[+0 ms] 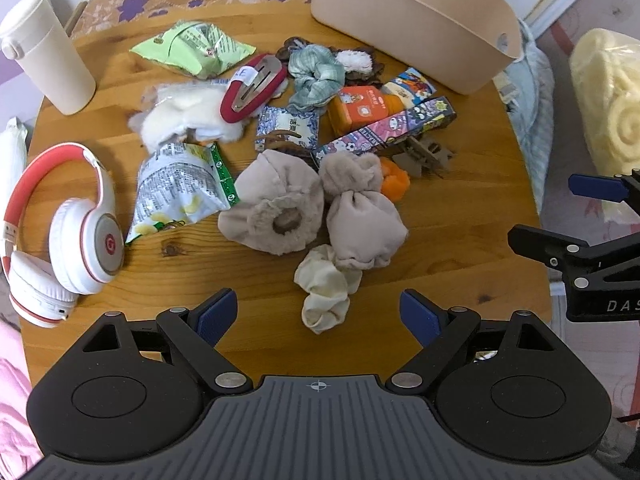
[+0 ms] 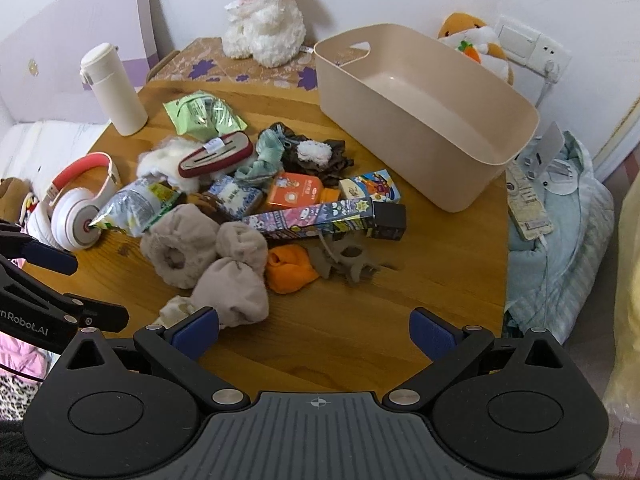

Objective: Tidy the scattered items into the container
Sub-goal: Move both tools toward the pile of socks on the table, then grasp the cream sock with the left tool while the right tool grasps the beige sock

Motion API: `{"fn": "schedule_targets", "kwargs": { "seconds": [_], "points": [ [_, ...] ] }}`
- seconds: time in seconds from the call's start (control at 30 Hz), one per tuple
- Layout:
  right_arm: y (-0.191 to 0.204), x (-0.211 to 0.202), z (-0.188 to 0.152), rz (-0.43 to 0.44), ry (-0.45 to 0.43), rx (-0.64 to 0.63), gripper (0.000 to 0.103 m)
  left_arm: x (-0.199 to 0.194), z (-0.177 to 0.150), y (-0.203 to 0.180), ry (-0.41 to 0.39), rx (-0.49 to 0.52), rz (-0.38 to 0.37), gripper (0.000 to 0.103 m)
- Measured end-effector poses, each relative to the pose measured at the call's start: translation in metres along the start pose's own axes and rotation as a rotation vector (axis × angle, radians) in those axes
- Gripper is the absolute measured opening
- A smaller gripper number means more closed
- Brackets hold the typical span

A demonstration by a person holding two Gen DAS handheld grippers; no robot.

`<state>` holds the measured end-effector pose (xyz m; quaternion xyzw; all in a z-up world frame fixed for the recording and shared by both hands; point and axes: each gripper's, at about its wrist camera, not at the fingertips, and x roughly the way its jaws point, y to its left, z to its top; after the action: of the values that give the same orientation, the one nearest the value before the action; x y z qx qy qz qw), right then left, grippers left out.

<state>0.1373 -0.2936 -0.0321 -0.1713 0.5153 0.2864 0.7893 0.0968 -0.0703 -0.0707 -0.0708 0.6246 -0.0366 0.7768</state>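
Observation:
A beige plastic container [image 2: 424, 120] stands empty at the back right of the round wooden table [image 2: 420, 280]; it also shows as the container [image 1: 416, 28] in the left wrist view. A heap of items lies in the middle: grey fleece slippers [image 1: 280, 204], a cream sock [image 1: 324, 292], an orange cloth [image 2: 288, 268], a long patterned box [image 2: 324, 216], an orange bottle [image 2: 296, 194], snack bags [image 1: 180, 188], a red hair clip [image 1: 252, 86], scrunchies [image 1: 316, 72]. My left gripper [image 1: 318, 314] is open just in front of the cream sock. My right gripper [image 2: 314, 330] is open, with nothing between its fingers.
White and red headphones [image 1: 68, 232] lie at the table's left edge beside a cream tumbler [image 1: 48, 56]. A white plush lamb [image 2: 264, 12] sits behind the table. Folded light-blue clothes [image 2: 560, 240] lie off the right edge. Bare wood lies near the front edge.

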Motion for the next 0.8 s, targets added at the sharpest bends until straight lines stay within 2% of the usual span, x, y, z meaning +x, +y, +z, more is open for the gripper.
{"fn": "schedule_targets", "kwargs": {
  "seconds": [0.23, 0.47, 0.63, 0.8],
  "points": [
    [-0.015, 0.026, 0.016, 0.049, 0.017, -0.064, 0.103, 0.023, 0.009, -0.003, 0.021, -0.070, 0.037, 0.090],
    [-0.009, 0.063, 0.028, 0.161, 0.067, -0.144, 0.103, 0.049, 0.007, -0.003, 0.068, -0.134, 0.071, 0.090],
    [0.000, 0.088, 0.029, 0.246, 0.115, -0.139, 0.103, 0.067, 0.002, -0.002, 0.100, -0.157, 0.098, 0.090],
    [0.010, 0.107, 0.033, 0.269, 0.136, -0.134, 0.099, 0.083, -0.005, 0.000, 0.129, -0.160, 0.107, 0.090]
  ]
}}
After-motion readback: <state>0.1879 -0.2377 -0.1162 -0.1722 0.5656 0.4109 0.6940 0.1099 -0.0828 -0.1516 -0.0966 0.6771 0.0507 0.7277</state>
